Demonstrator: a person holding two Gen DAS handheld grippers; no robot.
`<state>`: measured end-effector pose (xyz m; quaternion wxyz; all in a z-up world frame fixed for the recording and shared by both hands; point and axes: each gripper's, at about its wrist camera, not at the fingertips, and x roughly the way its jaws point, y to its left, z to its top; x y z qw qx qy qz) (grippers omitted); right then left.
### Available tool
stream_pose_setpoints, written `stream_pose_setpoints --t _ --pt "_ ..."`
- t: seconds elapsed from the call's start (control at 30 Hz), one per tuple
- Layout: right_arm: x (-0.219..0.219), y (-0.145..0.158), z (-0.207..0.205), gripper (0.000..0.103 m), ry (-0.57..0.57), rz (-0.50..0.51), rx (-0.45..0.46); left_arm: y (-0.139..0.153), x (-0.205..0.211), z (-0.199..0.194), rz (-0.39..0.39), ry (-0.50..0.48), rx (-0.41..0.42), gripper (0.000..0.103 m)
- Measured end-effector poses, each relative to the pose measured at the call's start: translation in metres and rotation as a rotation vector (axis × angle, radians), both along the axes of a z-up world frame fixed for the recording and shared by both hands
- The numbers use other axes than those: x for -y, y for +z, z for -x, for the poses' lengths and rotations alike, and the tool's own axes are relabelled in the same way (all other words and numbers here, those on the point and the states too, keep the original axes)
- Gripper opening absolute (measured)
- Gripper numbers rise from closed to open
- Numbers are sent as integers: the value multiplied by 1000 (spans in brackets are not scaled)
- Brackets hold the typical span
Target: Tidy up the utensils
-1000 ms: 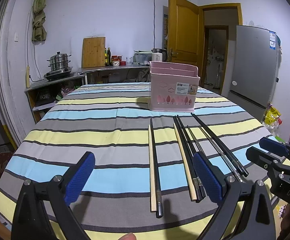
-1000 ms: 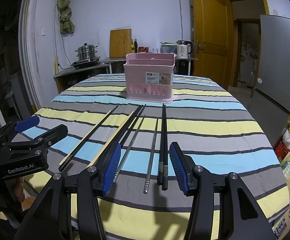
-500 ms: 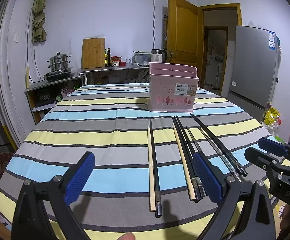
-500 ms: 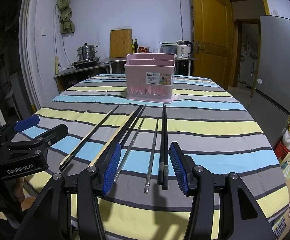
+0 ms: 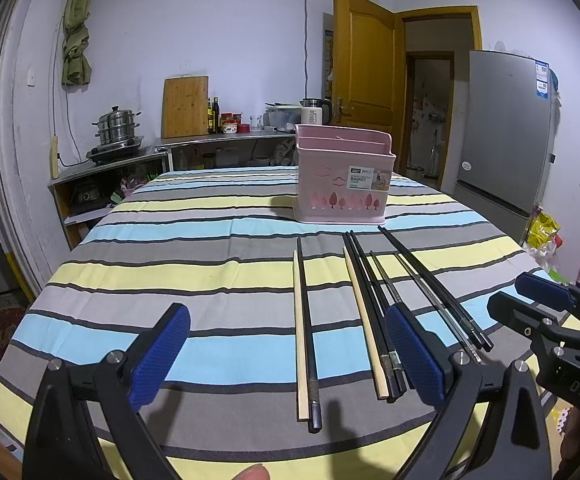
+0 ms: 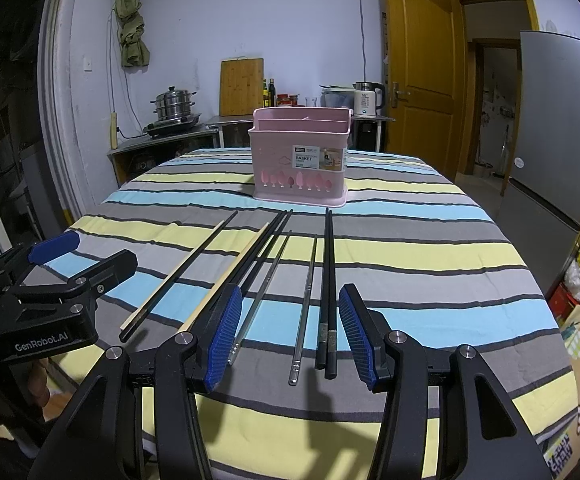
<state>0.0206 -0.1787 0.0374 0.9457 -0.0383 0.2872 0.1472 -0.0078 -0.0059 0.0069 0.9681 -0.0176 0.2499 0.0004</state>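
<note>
Both of my grippers hover low over the near edge of the counter, holding nothing. My right gripper has its jaws apart at a moderate width, and between its blue pads lie the near ends of the black chopstick pair and one metal chopstick; I cannot tell whether the pads touch them. My left gripper is spread much wider, framing the wooden-and-black pair, with a mixed bundle just inside its right pad.

All the chopsticks lie flat on the striped cloth, long axes running away from me toward the pink basket, which stands upright at the far middle of the counter, well apart from their tips. Since the sticks point along my fingers rather than across them, closing sideways over their near ends looks right. My right gripper seems nearer to a clean grasp, on the black pair.
</note>
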Motion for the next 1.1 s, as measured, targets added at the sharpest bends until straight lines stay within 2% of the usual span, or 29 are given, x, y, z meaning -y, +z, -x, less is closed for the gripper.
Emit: stream_pose_setpoints --t 1.1 --pt "-1 0 0 52 0 0 1 -2 4 0 -7 -5 -9 100"
